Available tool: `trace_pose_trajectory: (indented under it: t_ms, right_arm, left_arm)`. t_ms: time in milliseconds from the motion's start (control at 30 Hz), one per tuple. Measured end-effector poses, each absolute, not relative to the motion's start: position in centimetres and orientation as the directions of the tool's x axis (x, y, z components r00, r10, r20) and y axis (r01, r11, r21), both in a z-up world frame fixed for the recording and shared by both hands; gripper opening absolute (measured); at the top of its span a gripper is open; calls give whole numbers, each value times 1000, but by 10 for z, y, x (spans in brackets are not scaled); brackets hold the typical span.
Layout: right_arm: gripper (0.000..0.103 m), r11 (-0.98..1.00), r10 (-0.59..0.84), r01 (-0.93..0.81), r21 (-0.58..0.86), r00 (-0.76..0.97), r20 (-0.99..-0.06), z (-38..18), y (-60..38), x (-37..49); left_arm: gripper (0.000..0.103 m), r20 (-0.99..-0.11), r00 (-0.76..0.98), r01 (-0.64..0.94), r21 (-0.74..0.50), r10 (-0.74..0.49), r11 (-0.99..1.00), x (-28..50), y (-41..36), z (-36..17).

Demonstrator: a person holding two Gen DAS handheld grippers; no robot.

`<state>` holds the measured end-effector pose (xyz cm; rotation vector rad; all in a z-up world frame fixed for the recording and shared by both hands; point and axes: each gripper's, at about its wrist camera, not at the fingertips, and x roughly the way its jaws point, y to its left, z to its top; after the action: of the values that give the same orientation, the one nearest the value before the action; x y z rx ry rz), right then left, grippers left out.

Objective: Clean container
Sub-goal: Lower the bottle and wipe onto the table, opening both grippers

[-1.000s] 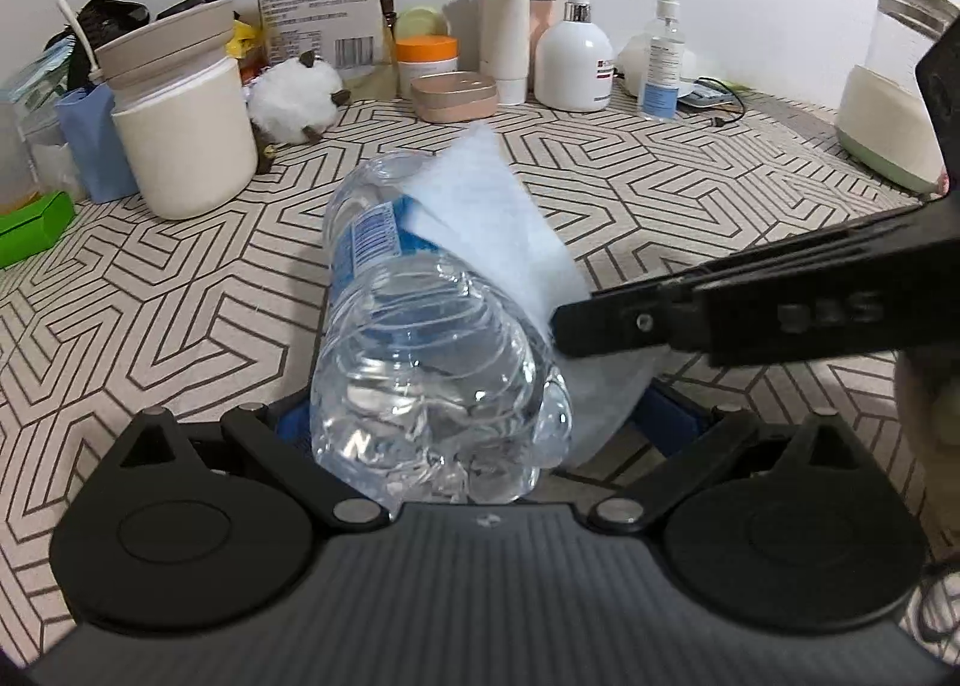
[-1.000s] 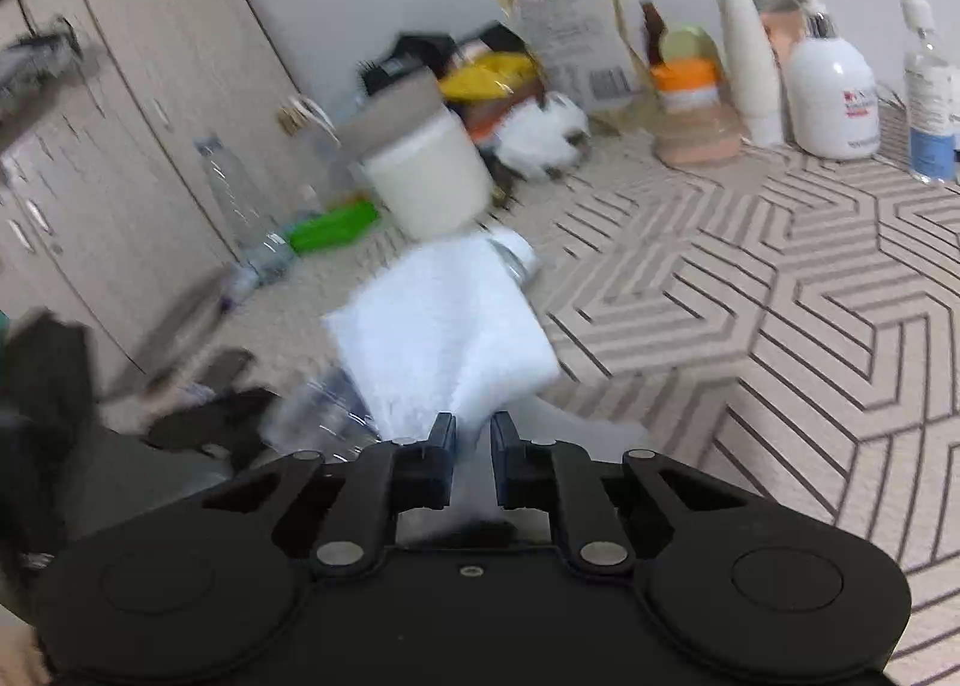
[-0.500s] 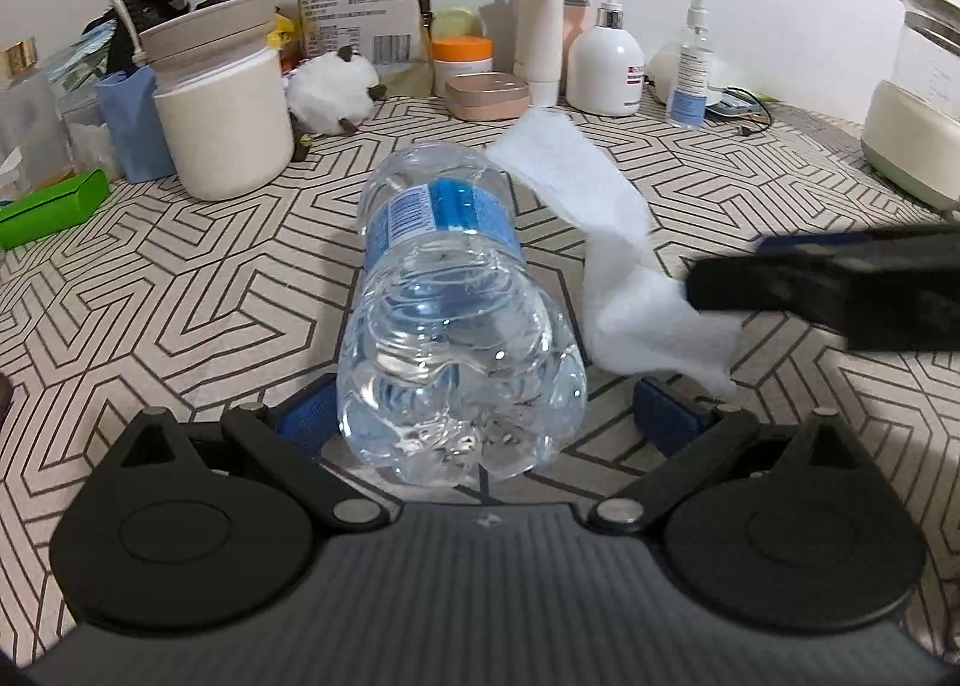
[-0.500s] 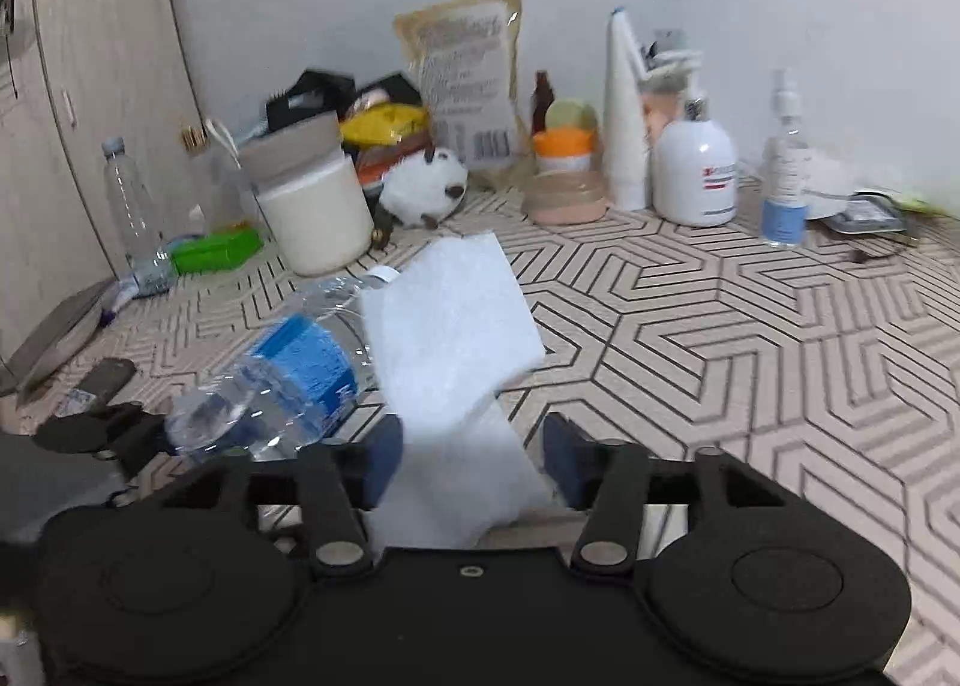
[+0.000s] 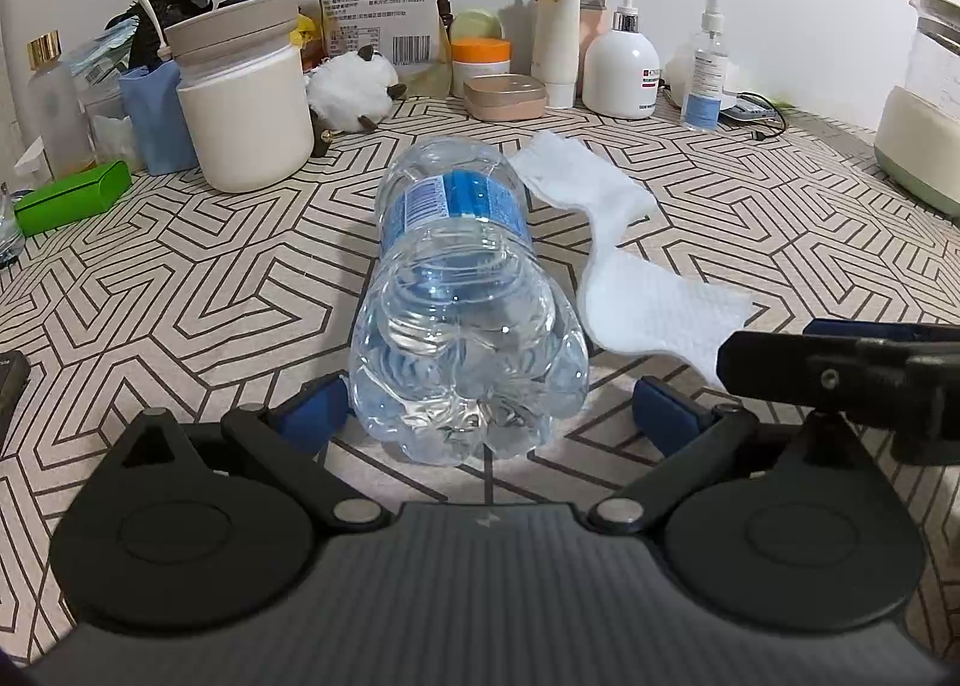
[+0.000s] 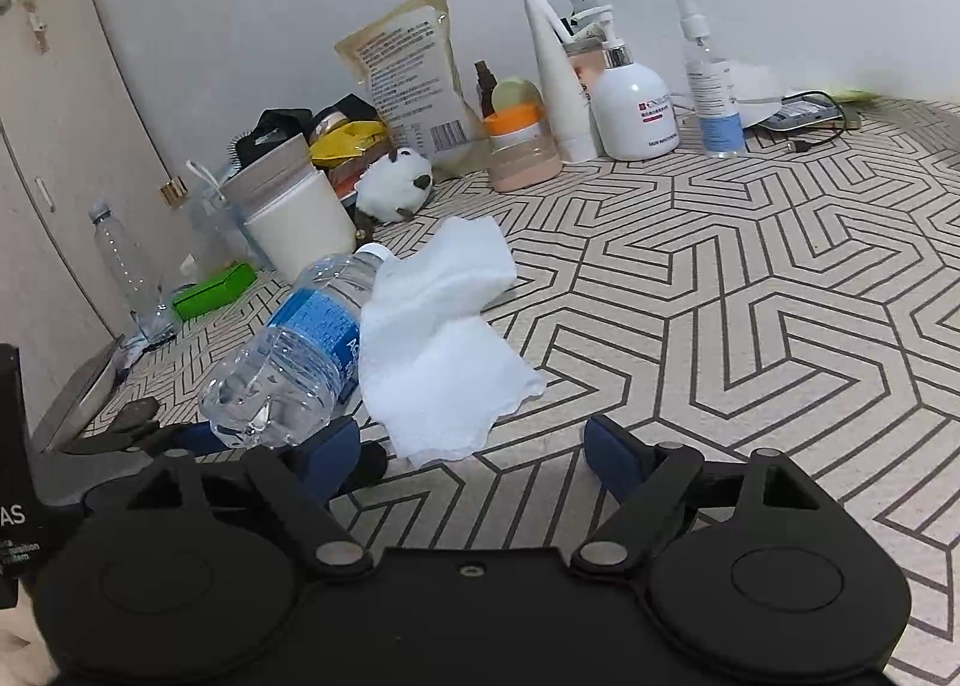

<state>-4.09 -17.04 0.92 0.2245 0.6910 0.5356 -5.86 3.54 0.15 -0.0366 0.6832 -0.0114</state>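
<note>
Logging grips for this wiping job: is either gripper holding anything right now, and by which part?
Nothing is held: the right gripper has just opened off the cloth, and the left gripper merely straddles the bottle's base.

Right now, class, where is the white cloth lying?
In both wrist views the white cloth lies loose on the patterned table, against the right side of the lying water bottle, just ahead of the open right gripper.

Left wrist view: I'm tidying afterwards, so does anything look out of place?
The clear plastic water bottle with a blue label lies on its side on the patterned tabletop, between the left gripper's open jaws. A crumpled white paper towel lies loose beside it.
</note>
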Motion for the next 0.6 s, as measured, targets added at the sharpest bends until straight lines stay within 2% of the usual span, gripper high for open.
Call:
trace_pose_trajectory:
  t_ms: [600]
  right_arm:
    - [90,855,518,-400,329,652,-553,9,-165,-44]
  left_arm:
    - [103,-618,786,6,-38,-28,999,-65,35,0]
